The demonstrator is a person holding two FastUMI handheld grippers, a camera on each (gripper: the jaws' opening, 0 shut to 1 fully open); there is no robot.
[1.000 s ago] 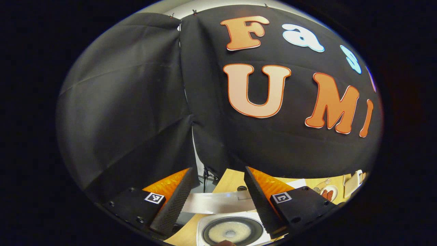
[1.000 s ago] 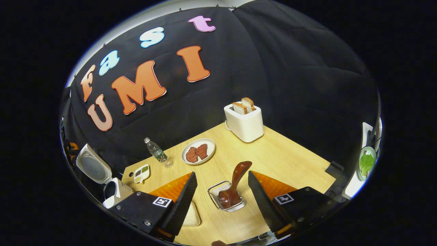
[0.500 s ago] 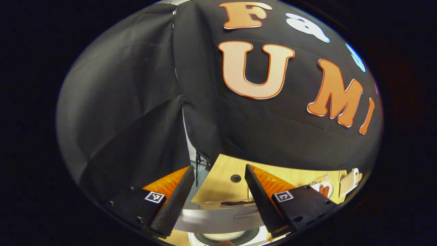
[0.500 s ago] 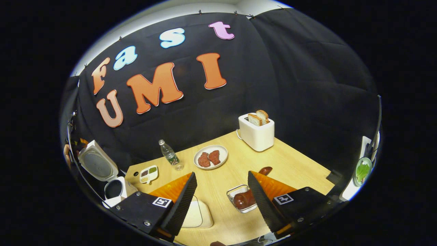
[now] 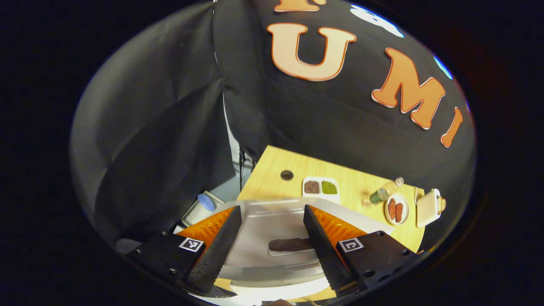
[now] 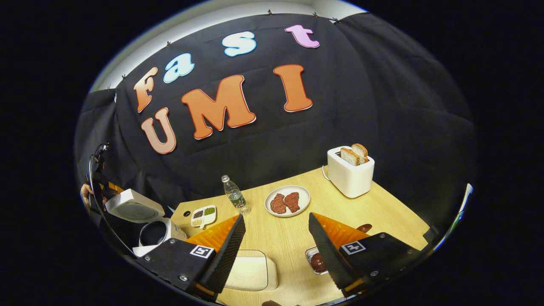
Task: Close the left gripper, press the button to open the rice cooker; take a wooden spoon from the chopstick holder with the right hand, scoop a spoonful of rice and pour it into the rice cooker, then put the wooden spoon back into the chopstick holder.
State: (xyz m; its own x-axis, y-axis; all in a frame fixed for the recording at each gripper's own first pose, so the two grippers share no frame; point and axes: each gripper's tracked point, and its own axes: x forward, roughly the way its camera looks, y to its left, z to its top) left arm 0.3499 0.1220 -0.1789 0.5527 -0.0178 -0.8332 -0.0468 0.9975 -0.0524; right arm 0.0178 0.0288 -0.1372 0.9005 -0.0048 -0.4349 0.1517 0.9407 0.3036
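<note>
Spoon (image 6: 364, 228) leans in holder (image 6: 313, 259), handle pointing up-right. Cooker lid (image 6: 134, 206) half-lowered. Both grippers (image 5: 268, 242) (image 6: 274, 246) wide, empty, over wooden table (image 6: 395, 216).

No readable text on any object. Each gripper finger mount carries a square black-and-white marker (image 5: 191, 245) (a pattern, not lettering). Bottle (image 6: 235, 199) label too small.
</note>
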